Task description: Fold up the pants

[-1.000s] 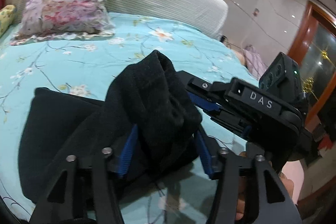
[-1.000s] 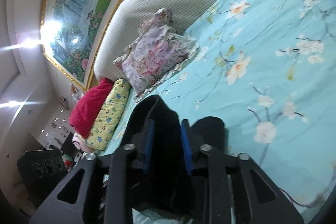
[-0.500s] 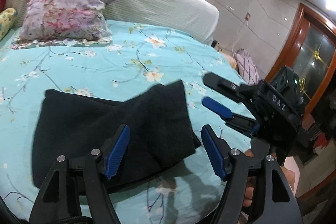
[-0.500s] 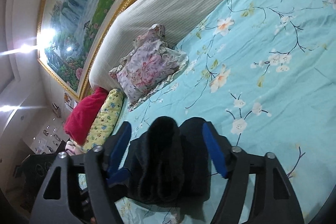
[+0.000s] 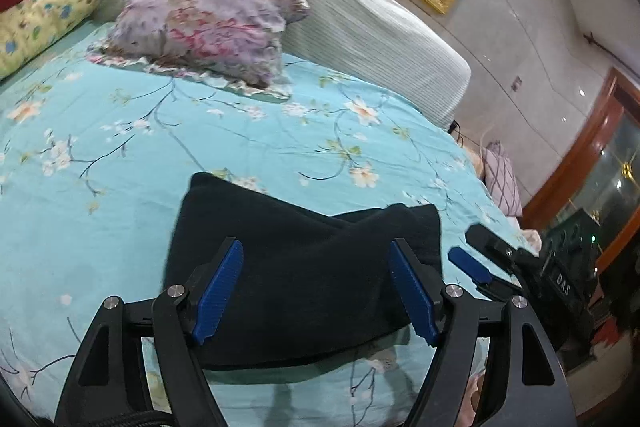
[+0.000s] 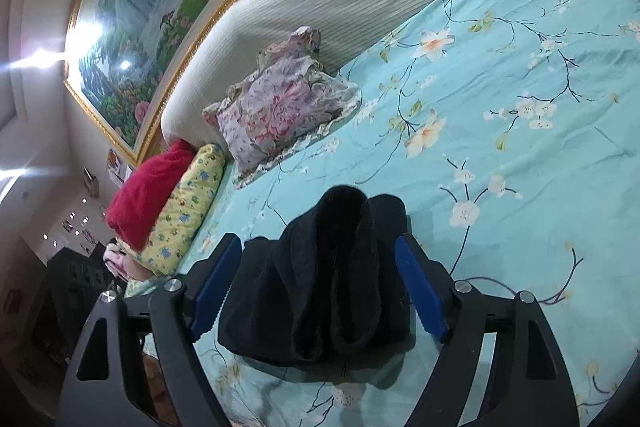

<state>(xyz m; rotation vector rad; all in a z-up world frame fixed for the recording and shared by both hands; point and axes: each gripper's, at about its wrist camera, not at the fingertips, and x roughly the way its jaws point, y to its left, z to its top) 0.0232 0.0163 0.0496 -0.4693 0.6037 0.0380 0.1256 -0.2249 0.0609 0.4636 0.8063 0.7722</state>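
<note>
The black pants (image 5: 304,267) lie folded in a compact bundle on the turquoise floral bedsheet (image 5: 120,155) near the bed's front edge. My left gripper (image 5: 316,287) is open and empty, its blue pads standing apart above the bundle. My right gripper (image 6: 320,287) is open and empty too, spread on either side of the pants (image 6: 332,279), whose top layer bulges up in a hump. The right gripper also shows in the left wrist view (image 5: 480,255), just right of the pants.
A purple floral pillow (image 5: 208,27) lies by the grey headboard (image 5: 340,7), with a yellow pillow (image 6: 184,211) and a red one (image 6: 152,191) to its left. The bed's right edge (image 5: 472,163) drops toward a wooden door (image 5: 592,163).
Both grippers were shut on the pants a second ago. They opened, let the fabric drop onto the bundle, and have pulled back a little.
</note>
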